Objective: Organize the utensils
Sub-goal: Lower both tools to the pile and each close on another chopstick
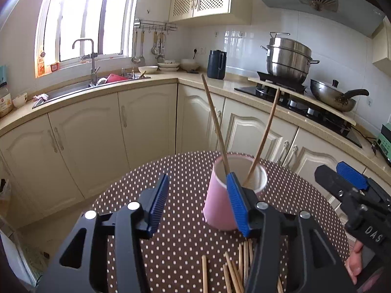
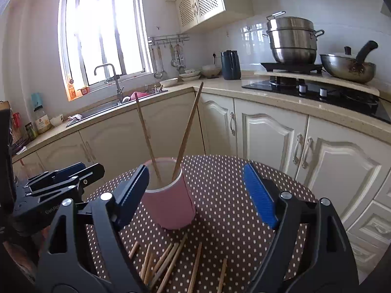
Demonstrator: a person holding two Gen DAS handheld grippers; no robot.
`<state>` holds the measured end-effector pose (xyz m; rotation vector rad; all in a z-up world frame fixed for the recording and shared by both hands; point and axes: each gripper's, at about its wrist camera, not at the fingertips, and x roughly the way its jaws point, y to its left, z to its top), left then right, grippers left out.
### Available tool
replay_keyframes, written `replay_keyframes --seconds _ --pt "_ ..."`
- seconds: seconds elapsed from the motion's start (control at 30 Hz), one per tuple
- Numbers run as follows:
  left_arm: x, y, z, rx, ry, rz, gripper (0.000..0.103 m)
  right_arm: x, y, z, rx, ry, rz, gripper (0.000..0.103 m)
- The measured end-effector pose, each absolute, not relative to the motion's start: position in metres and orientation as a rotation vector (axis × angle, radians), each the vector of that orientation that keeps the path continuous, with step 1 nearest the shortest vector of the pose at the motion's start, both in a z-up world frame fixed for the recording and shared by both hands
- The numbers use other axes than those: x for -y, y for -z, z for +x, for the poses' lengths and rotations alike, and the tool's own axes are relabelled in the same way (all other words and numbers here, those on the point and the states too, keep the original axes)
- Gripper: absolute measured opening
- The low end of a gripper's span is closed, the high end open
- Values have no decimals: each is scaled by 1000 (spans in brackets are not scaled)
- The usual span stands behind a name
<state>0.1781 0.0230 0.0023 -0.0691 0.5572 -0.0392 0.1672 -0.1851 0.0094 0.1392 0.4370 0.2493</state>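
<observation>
Left wrist view shows my left gripper [image 1: 196, 200] with its jaws spread and holding nothing, its right finger just in front of the pink cup [image 1: 233, 190], which stands upright on the round polka-dot table [image 1: 171, 171] with two chopsticks [image 1: 215, 119] leaning apart inside it. Right wrist view shows my right gripper [image 2: 195, 190] likewise spread wide and empty, with the pink cup between and beyond its fingers. Loose chopsticks [image 2: 171, 261] lie scattered flat on the table just in front of the cup, under both grippers.
</observation>
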Motion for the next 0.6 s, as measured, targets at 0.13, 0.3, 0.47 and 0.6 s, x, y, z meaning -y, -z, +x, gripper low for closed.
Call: replay_keyframes --seconds 0.13,0.3,0.47,0.6 --pt "-25 7 168 -591 32 -61 51 187 -1 157 -470 -213 122 83" --pt "-30 19 155 -626 25 -65 54 193 16 147 -540 -197 129 83" --pt "-34 35 144 -683 20 -71 56 201 36 139 -610 -172 145 83" --pt "-36 48 136 -727 24 -71 57 202 49 133 -654 -146 125 83"
